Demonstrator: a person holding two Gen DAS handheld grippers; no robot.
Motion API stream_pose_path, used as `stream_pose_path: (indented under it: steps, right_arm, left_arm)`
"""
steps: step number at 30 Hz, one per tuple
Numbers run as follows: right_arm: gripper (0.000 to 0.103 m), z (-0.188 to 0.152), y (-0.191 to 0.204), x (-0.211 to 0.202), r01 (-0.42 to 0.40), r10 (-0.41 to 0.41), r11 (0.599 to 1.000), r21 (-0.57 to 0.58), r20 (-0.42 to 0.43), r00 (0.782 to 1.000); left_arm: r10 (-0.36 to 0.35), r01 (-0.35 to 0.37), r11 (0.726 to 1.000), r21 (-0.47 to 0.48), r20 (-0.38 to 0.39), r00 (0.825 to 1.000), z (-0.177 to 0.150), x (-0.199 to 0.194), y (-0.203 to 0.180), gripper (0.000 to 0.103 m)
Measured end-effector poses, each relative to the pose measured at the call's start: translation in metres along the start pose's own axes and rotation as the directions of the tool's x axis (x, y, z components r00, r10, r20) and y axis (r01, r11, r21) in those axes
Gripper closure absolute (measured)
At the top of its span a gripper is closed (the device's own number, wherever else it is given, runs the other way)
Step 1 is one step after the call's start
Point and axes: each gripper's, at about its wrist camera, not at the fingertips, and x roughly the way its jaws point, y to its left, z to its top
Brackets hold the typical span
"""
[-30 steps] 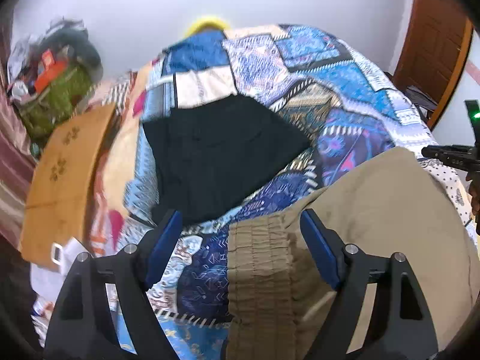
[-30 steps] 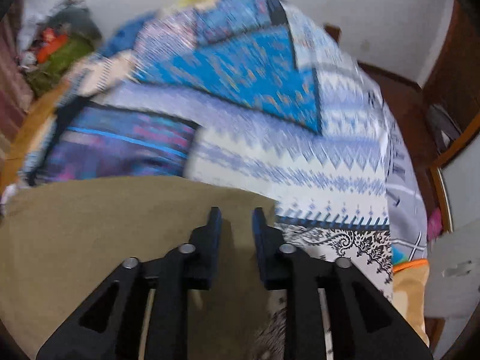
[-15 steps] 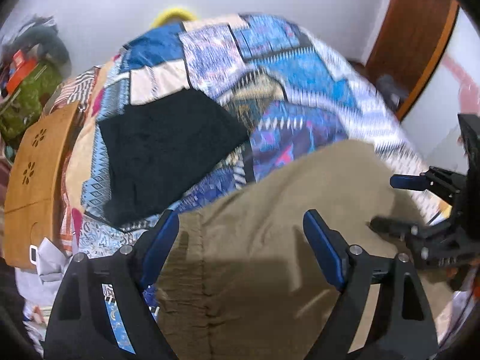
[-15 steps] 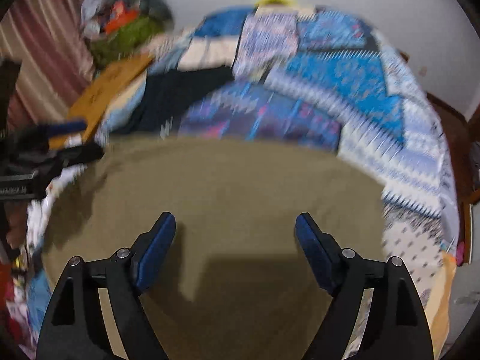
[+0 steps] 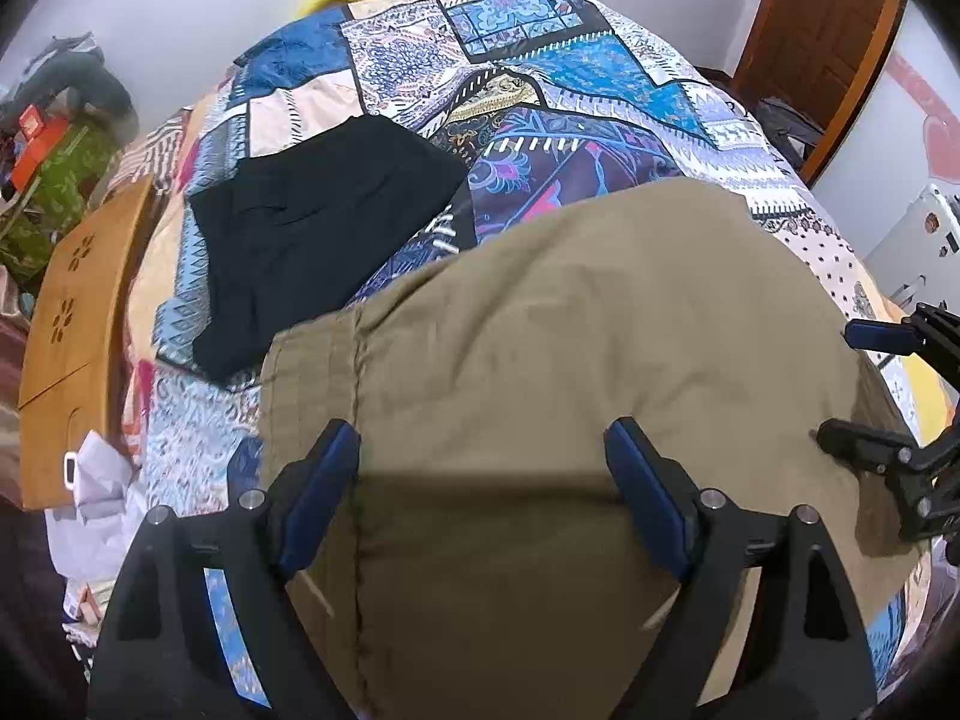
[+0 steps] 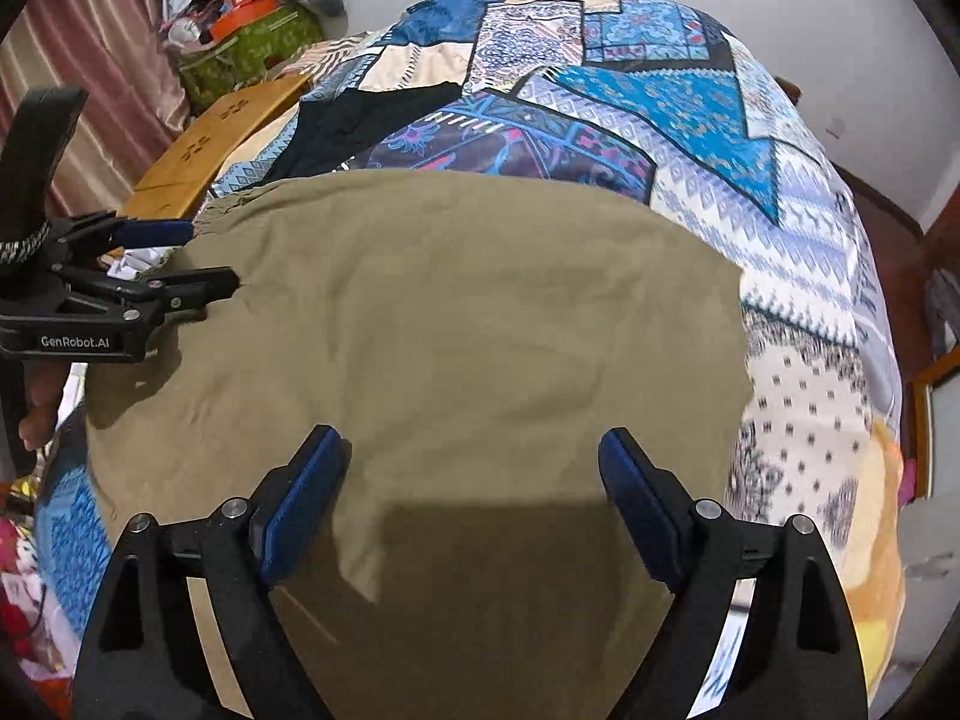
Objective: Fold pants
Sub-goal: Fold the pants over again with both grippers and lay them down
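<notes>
Khaki pants (image 5: 570, 330) lie folded flat on the patchwork bedspread (image 5: 600, 60), with the gathered waistband at the left end. My left gripper (image 5: 483, 426) hovers open above that end, nothing between its blue pads. My right gripper (image 6: 471, 433) hangs over the pants (image 6: 450, 312) near their right end. Its jaws are opening, and only flat cloth lies beneath them, not pinched. Each gripper also shows in the other's view: the right gripper (image 5: 840, 384) at the right edge, the left gripper (image 6: 210, 257) at the left edge.
A folded black garment (image 5: 318, 222) lies on the bed beyond the pants, to the left. A wooden board (image 5: 72, 312) runs along the bed's left side, with a green bag (image 5: 60, 168) and clutter behind. A brown door (image 5: 822, 30) stands at the far right.
The right gripper went from nearly shut at the khaki edge to wide apart and shifted left over the pants. The left gripper slid right, from the waistband's edge to over the cloth.
</notes>
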Motion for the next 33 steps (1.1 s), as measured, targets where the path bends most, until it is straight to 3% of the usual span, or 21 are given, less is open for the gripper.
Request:
stream_pose_path:
  steps: [7, 17, 23, 27, 33]
  right_arm:
    - [0.018, -0.033, 0.003, -0.015, 0.004, -0.004, 1.000, 0.014, -0.003, 1.000]
    - [0.015, -0.074, 0.000, -0.040, 0.013, -0.020, 0.993, 0.114, 0.064, 0.998]
    - [0.015, -0.069, 0.012, -0.050, 0.043, -0.051, 0.996, 0.084, 0.089, 0.995]
    - [0.015, -0.056, 0.026, -0.065, 0.028, -0.040, 0.997, 0.075, 0.165, 0.985]
    - [0.015, -0.037, 0.048, -0.066, -0.031, 0.011, 0.996, 0.081, 0.240, 0.971]
  left_arm:
    - [0.024, -0.024, 1.000, -0.016, 0.003, 1.000, -0.035, -0.017, 0.004, 0.010]
    - [0.054, -0.051, 0.998, -0.048, 0.055, 0.997, -0.077, -0.041, 0.013, 0.009]
    - [0.028, -0.022, 0.995, -0.100, 0.058, 0.998, -0.084, -0.050, 0.022, 0.009]
    - [-0.026, 0.038, 0.985, -0.167, 0.069, 0.997, -0.088, -0.064, 0.034, 0.009]
    - [-0.120, 0.148, 0.932, -0.332, 0.104, 0.987, -0.096, -0.079, 0.061, 0.009]
